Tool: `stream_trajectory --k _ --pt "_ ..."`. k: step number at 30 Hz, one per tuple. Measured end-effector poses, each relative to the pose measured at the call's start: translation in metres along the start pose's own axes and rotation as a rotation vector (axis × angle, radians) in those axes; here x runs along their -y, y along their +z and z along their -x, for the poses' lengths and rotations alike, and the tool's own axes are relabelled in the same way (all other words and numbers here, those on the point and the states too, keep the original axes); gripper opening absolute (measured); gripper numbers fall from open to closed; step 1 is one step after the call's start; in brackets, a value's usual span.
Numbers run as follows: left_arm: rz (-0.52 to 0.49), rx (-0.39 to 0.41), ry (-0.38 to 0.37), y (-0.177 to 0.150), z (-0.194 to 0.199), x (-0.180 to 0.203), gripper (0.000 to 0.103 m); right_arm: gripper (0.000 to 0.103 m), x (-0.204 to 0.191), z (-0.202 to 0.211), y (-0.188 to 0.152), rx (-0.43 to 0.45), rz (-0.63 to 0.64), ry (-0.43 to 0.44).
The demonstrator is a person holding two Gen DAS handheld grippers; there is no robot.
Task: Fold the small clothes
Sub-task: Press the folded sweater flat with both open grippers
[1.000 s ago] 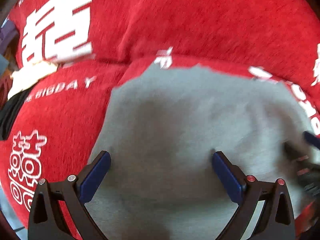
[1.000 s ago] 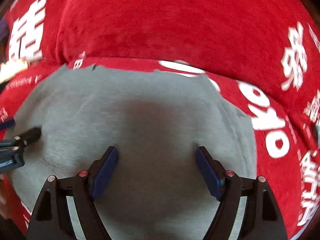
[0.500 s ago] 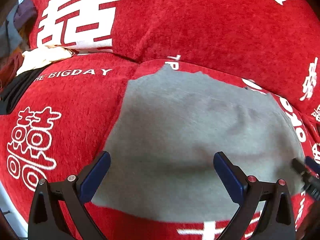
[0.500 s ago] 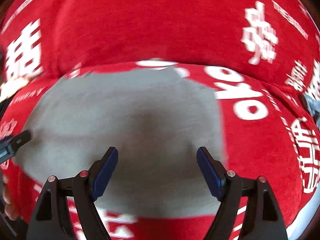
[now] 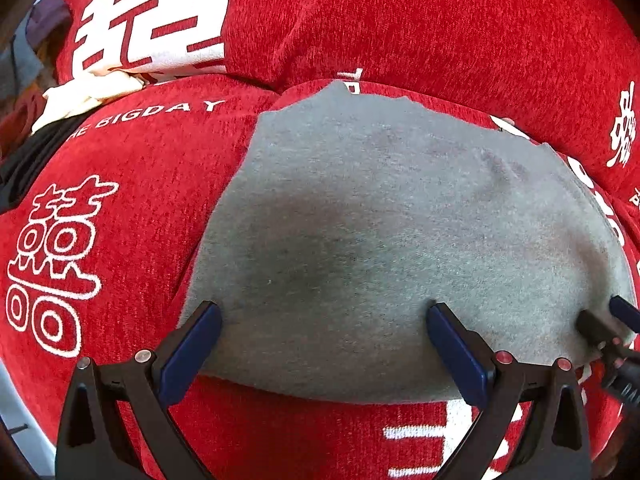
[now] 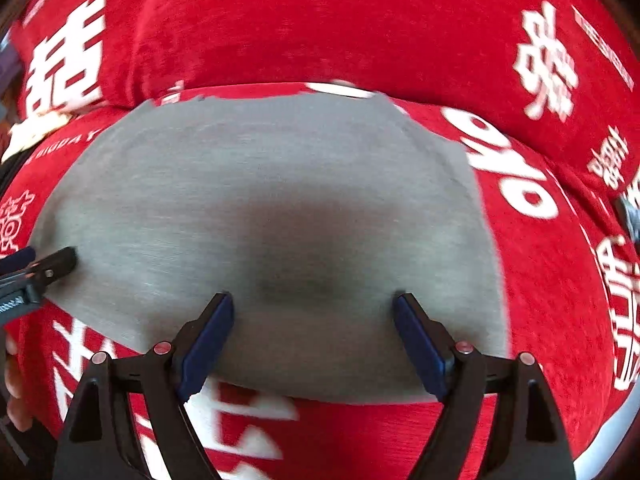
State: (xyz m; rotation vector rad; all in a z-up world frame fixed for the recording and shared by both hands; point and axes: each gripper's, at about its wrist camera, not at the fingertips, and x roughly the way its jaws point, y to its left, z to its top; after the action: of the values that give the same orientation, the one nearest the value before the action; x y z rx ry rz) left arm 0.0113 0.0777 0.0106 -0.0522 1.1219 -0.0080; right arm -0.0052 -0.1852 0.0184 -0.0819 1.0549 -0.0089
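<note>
A small grey garment (image 5: 392, 224) lies flat on the red sofa seat (image 5: 132, 184); it also shows in the right wrist view (image 6: 264, 200). My left gripper (image 5: 322, 340) is open and empty, its blue pads hovering over the garment's near left part. My right gripper (image 6: 312, 328) is open and empty over the near right part. The right gripper's tips show at the garment's right edge in the left wrist view (image 5: 612, 324). The left gripper's tips show at the garment's left edge in the right wrist view (image 6: 44, 264).
The red back cushion (image 5: 420, 20) with white characters rises behind the garment. A pile of other clothes, cream (image 5: 88, 92) and dark, lies at the far left of the seat. The seat's front edge runs close below both grippers.
Both grippers have pulled back toward the seat's front edge, so the garment's near hem and the red seat in front of it now show. Both stayed open.
</note>
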Motion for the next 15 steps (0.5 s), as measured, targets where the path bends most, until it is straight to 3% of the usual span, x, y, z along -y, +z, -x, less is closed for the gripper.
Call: stream_trajectory --k 6,11,15 --pt "-0.012 0.011 -0.003 -0.003 0.001 -0.003 0.103 0.085 0.04 0.003 -0.005 -0.002 -0.075 0.006" --pt "-0.013 0.002 0.007 -0.003 0.004 -0.002 0.103 0.085 0.032 0.01 -0.002 -0.014 -0.053 -0.032" --pt "-0.001 0.035 0.002 0.0 0.019 -0.003 0.103 0.086 0.023 0.027 0.008 0.036 -0.045 -0.035"
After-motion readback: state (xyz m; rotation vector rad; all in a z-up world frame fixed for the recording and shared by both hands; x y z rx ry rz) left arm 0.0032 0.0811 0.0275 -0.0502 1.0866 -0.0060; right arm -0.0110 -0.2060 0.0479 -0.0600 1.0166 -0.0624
